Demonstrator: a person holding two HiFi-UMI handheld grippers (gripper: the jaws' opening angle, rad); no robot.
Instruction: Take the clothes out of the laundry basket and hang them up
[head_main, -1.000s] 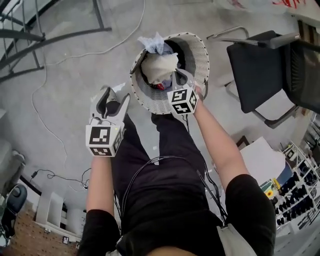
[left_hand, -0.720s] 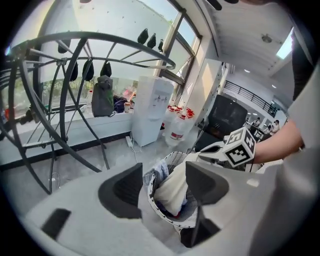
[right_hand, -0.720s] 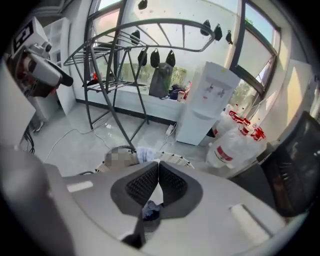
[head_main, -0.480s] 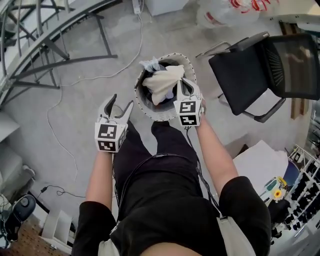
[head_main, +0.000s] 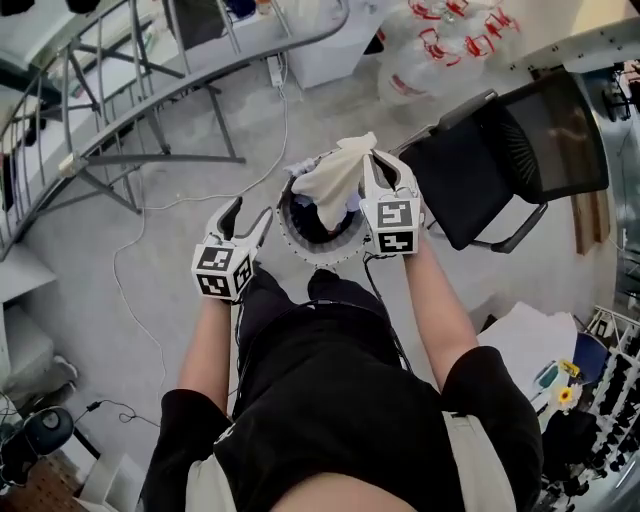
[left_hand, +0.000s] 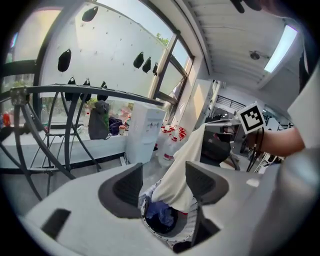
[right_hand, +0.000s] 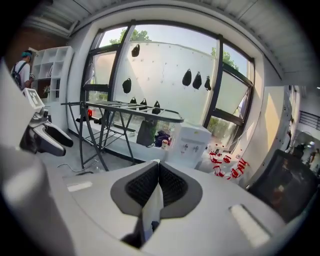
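Note:
A round white laundry basket stands on the floor in front of the person's legs. My right gripper is shut on the top of a cream garment, which hangs from it down into the basket. In the right gripper view the cloth is pinched between the closed pads. My left gripper hovers open and holds nothing, left of the basket rim. In the left gripper view the garment and the basket lie beyond its spread jaws, with blue clothes still inside.
A metal drying rack stands at the far left, also seen as the rack ahead. A black chair is right of the basket. Water bottles and a white dispenser stand behind. A cable runs across the floor.
Both grippers have risen. The right one has lifted the cream garment up out of the basket, so it now hangs stretched. The left stays open beside it.

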